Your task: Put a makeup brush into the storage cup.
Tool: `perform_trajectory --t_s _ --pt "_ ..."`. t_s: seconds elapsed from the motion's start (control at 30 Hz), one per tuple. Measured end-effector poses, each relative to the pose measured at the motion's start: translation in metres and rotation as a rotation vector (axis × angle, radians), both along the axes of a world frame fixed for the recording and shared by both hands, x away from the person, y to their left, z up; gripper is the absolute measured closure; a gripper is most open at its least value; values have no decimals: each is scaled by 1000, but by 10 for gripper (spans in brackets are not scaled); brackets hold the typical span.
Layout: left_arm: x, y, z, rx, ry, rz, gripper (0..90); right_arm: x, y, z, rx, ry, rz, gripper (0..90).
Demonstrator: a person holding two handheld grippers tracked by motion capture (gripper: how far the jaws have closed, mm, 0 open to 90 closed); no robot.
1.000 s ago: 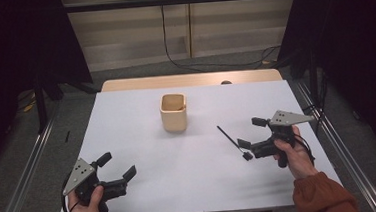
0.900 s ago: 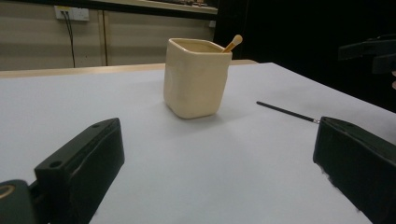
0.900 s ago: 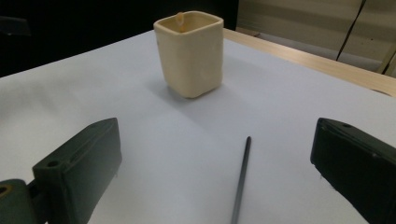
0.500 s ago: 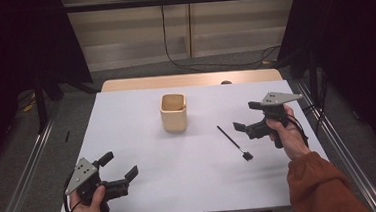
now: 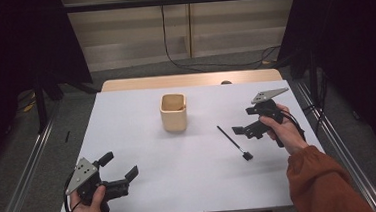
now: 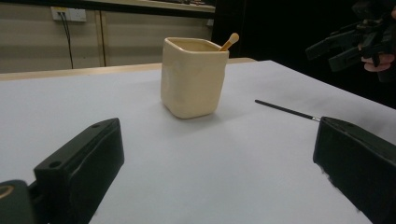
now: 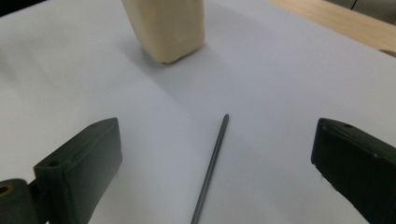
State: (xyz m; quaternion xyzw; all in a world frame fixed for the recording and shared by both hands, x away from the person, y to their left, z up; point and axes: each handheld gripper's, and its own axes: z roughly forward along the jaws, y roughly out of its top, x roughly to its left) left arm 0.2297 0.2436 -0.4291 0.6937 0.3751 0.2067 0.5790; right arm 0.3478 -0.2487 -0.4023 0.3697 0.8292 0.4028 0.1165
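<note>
A cream square cup [image 5: 173, 112] stands at the middle of the white table [image 5: 127, 120], with a wooden stick [image 6: 229, 41] leaning out of it. A thin black brush [image 5: 232, 142] lies flat to the cup's right, its head nearest me. My right gripper [image 5: 244, 120] hovers open just right of the brush's far end. In the right gripper view the brush [image 7: 210, 170] runs up between the two jaws toward the cup [image 7: 168, 28]. My left gripper [image 5: 118, 166] is open at the front left corner, facing the cup [image 6: 194, 77], with nothing between its jaws.
A bare wooden strip [image 5: 189, 80] runs along the table's far edge. Metal rails [image 5: 26, 182] flank the table on both sides. A black cable [image 5: 183, 61] lies on the floor beyond it. In the left gripper view the right gripper [image 6: 348, 46] shows far off at the upper right.
My right gripper has moved away from me, from beside the brush's head to near its far end. The left gripper has barely shifted. Cup and brush are unmoved.
</note>
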Motion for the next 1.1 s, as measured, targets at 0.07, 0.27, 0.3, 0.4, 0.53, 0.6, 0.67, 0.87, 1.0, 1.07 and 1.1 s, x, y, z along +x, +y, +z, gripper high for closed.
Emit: perform_trajectory --t_s 0.07,0.27,0.3,0.4,0.53,0.6,0.67,0.87,1.0,1.07,1.1 --pt "0 0 0 1 -3 11 18 1 1 0 -20 16 -7 32" --pt "1 3 0 2 -1 7 18 6 5 -4 -95 77 1 56" --pt "1 3 0 4 -1 6 18 7 6 -4 -99 86 14 65" --pt "0 2 0 1 -5 5 18 8 8 -2 -93 134 -2 82" --pt "0 3 0 4 -3 5 18 11 9 -4 -122 181 -13 97" --pt "1 2 0 3 -2 6 18 13 10 -5 -160 215 0 100" --pt "1 3 0 4 -3 4 18 15 13 -5 -191 271 18 116" --pt "2 2 0 13 -1 3 18 19 16 -3 -252 361 23 119" --pt "2 2 0 15 1 -5 19 20 23 -3 -353 401 73 143" --pt "3 2 -1 16 3 -6 20 21 26 -6 -373 428 79 152" --pt "3 2 -1 16 3 -6 19 21 26 -6 -373 428 79 152"
